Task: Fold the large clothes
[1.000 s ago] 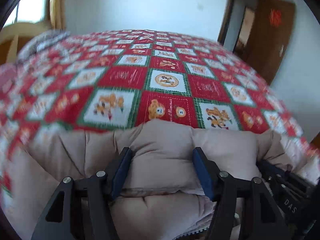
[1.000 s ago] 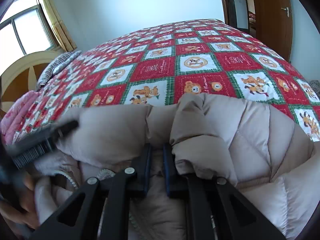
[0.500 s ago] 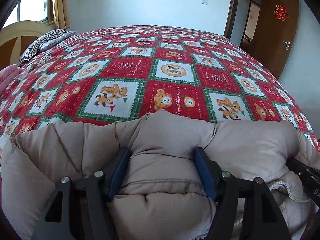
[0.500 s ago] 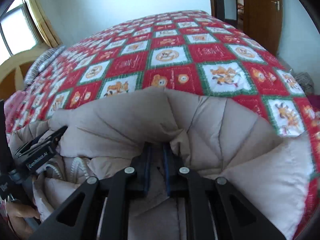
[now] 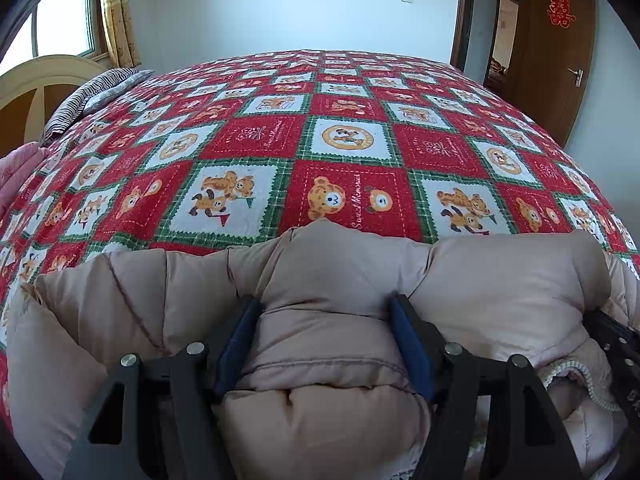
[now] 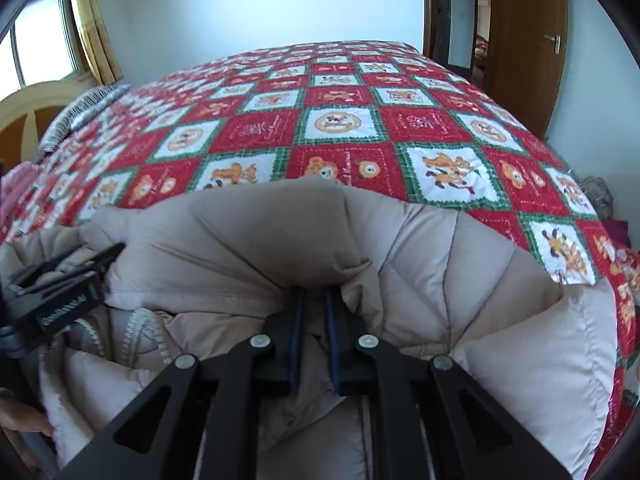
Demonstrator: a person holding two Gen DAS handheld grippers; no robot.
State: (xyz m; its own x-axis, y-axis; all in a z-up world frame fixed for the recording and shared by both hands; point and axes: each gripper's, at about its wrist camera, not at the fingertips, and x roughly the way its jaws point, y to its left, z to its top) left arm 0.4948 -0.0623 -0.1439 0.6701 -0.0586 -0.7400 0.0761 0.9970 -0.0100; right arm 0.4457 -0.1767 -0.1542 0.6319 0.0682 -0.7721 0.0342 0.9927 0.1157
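Puffy beige quilted coat (image 5: pixel 328 280) lies bunched at the near edge of the bed (image 5: pixel 344 140), on a red, white and green patchwork bedspread printed with little bears. Both tools are sunk into it from the near side, pointing down and away across the bed.

The left tool (image 5: pixel 324 316) stands with its blue-padded fingers (image 5: pixel 236 344) set wide, yet a thick padded roll of the coat fills the whole gap and bulges out beyond the tips and below them; the pads press into its sides, so it is grasping that fat fold. More of the coat spreads to the left and right of this tool, and a knitted cream cuff (image 5: pixel 576 376) peeks out at the right, just beside the dark body of the other tool.

The right tool (image 6: pixel 314 300) is clenched almost closed, a thin pinch of the coat's fabric caught between its fingers. From that pinch the stitched seams fan outward, and the coat rises in a hump just beyond the tips, then falls away to the right toward the bed's edge. In the right wrist view, the left tool's black frame shows at the left with a person's hand (image 6: pixel 24 420) below it.

Striped pillow (image 5: pixel 92 96) lies far left by the headboard; a brown door (image 5: pixel 560 52) stands far right.
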